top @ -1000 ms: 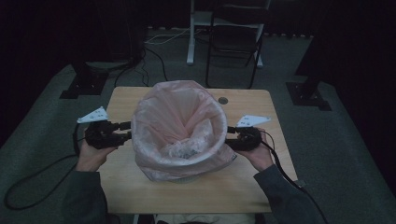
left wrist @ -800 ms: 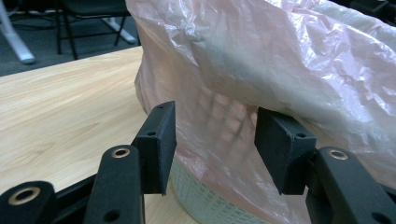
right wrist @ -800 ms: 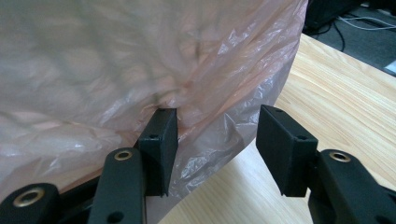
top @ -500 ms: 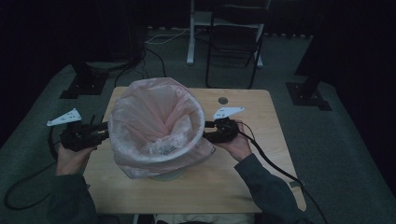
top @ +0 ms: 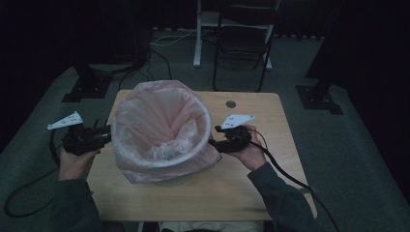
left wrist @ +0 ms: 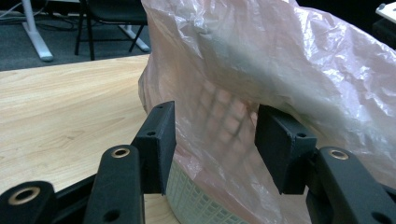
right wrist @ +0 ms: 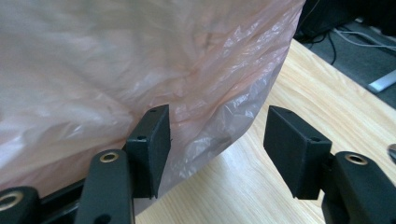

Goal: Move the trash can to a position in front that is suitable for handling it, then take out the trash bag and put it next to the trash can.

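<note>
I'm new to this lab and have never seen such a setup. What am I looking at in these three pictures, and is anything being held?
A person sits at a wooden table, holding a two-jaw hand tool in each hand: the left gripper and the right gripper. One picture comes from a camera overhead; the other two from cameras riding on each gripper, looking along its black jaws. On the table stands a white mesh basket lined with a pink plastic bag. Both grippers are open beside the bag's sides; nothing is clamped. Behind the table stands a dark chair.
</note>
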Motion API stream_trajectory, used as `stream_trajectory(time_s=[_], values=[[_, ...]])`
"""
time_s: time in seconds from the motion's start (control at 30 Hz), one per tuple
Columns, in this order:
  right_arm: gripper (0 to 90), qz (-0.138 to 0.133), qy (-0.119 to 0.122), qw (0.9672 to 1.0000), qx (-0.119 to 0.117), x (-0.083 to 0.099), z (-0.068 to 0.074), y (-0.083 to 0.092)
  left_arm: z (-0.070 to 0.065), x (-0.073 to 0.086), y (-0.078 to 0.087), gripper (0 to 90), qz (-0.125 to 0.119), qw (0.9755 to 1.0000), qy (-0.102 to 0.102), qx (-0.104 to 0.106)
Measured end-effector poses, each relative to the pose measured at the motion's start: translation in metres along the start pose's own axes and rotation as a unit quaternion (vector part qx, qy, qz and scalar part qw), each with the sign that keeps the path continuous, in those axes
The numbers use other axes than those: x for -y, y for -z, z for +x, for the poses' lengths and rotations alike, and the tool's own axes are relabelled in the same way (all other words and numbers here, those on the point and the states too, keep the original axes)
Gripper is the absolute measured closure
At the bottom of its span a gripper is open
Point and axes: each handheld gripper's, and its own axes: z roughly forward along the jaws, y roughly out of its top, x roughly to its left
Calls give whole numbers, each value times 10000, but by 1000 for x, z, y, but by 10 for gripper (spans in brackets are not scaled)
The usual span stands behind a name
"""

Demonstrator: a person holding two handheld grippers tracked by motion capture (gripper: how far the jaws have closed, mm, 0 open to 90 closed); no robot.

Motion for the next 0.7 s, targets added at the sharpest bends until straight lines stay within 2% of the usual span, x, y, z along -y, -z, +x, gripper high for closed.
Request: stream_trajectory(time_s=[0.1, 0.3, 0.33, 0.47, 0.5, 0.67, 0.7], values=[[390, -31, 42, 9999, 124, 2, 2, 9, -1, -1, -1, 475, 32, 10000, -24, 30], [380, -28, -101, 9997, 217, 14, -5, 21, -1, -3, -1, 445, 90, 9999, -62, -80], [380, 7, -162, 9998, 126, 20, -8, 24, -1, -3, -1, 441, 95, 9999, -48, -82], [379, 93, -136, 9998, 113, 28, -9, 26, 0, -3, 1, 440, 115, 9998, -38, -177], [373, 114, -139, 9998, 43, 33, -8, 28, 1, -3, 2, 441, 102, 9998, -28, -189], [357, 128, -95, 9999, -29, 37, -3, 30, 7, -2, 12, 441, -91, 9994, 127, -314], [346, 99, -51, 9999, -94, 38, 0, 30, 8, -4, 15, 440, -165, 9988, 198, -411]])
